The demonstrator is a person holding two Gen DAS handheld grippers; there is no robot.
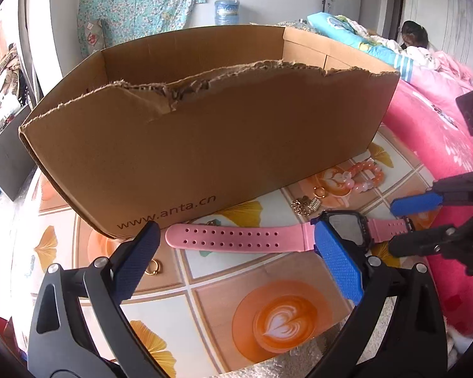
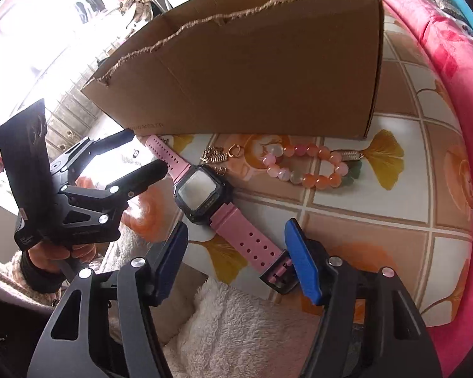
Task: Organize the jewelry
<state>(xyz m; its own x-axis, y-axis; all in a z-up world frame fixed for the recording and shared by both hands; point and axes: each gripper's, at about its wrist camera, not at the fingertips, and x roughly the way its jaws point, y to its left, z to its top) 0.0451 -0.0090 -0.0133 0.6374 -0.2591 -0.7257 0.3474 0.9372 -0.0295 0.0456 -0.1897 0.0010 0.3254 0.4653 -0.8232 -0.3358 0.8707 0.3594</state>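
Behind the jewelry stands a torn cardboard box (image 1: pixel 205 132), its inside seemingly empty. On the desk (image 1: pixel 252 283), the pink watch (image 2: pixel 205 193) lies between both hand-held grippers: right (image 2: pixel 236 261) open astride its buckle end, left (image 1: pixel 236 252) open.

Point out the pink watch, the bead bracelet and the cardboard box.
pink watch (image 2: pixel 201 192), right wrist view, on its dark square face.
bead bracelet (image 2: pixel 323 152), right wrist view, on an orange bead.
cardboard box (image 1: pixel 189 157), left wrist view, on its near wall.

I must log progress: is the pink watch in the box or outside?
Outside: the pink watch lies flat on the tabletop before the cardboard box.
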